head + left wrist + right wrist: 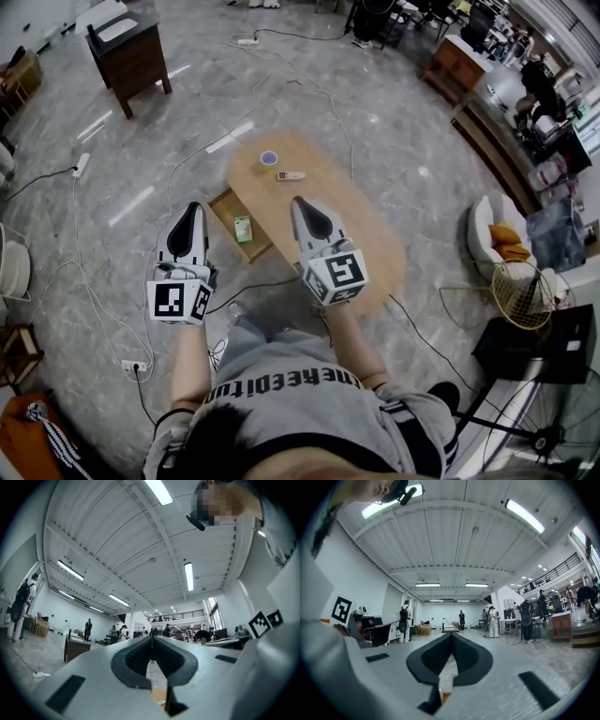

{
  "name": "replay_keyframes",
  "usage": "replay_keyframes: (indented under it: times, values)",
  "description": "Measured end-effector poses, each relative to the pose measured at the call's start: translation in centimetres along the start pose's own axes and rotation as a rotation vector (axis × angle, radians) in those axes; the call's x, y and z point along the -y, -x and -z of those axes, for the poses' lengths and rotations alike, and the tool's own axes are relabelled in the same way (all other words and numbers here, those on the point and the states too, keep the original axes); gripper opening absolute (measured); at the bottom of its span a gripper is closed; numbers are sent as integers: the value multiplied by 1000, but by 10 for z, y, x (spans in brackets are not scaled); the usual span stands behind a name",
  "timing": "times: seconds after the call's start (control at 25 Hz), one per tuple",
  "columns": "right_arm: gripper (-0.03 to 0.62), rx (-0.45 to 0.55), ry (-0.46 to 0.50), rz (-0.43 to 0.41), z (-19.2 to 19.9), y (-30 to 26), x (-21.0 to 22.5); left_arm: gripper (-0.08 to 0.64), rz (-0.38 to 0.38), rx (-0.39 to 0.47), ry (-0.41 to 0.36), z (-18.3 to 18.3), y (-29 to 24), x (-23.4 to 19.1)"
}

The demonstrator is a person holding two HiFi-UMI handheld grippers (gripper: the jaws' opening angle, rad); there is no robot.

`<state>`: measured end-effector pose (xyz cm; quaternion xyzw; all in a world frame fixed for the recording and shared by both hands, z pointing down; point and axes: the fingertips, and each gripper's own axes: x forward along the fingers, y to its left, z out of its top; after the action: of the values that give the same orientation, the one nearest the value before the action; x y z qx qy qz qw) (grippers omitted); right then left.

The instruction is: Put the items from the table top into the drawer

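Blue ring (269, 157) and a small pale bar-shaped item (292, 175) lie near each other at the far end of the oval wooden tabletop (366, 234). At its left edge the drawer (225, 204) stands open, a green box (243, 228) inside. I hold the left tongs (195, 208) and right tongs (298, 201) nearer me, both pressed together, empty.

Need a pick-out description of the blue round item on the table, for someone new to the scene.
Start at the oval light-wood table mid-floor. At its far end, away from the person, two small things lie close together. Take the small blue round object with a pale centre, not the slim white stick-shaped item beside it.
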<state>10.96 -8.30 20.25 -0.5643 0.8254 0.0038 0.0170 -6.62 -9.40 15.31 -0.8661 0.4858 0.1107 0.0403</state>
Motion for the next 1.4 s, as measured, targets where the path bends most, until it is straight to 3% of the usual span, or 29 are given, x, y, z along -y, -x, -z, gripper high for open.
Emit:
replay_keyframes:
  times: [0.28,1.4]
  values:
    - [-6,22,24,13,-8,24,-1,14,8,38,-21,-7,13,18]
    - [-6,60,8,44,-17,69,21,14,-24,42,-16,-24,24,61]
